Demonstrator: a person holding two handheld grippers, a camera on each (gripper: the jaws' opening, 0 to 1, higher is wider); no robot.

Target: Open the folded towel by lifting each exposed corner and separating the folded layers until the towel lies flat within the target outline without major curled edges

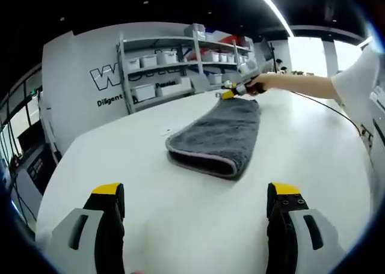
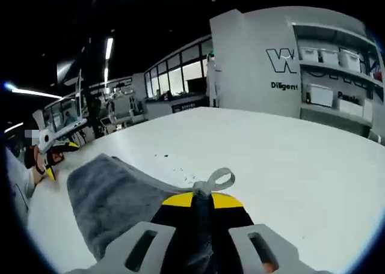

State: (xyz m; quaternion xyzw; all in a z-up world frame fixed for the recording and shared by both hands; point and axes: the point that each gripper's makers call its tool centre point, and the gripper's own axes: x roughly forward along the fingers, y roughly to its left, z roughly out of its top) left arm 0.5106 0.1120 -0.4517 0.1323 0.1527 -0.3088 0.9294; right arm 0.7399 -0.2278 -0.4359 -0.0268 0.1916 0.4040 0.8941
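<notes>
Right gripper is clamped on the grey towel: my right gripper view shows both yellow-tipped jaws pressed together with a pinch of cloth between them, and the towel's small hanging loop sticks up just past the tips. From there the towel runs away to the near left of that view, lying on the white table.

My left gripper is spread wide with nothing between its jaws, held low above the table on the near side. In the left gripper view the towel lies folded near the middle of the table, well apart from my jaws, its rolled fold with the pale edge binding facing me and its length running toward the far right. At that far end I see the right gripper, held in a hand, meeting the towel's corner; the contact is small in this view, but I take it as touching.

Beyond the table's far edge stands a grey shelving rack with white bins, set against a white wall panel with dark lettering. The other gripper shows at the left edge of my right gripper view, too blurred for me to read its jaws there.
</notes>
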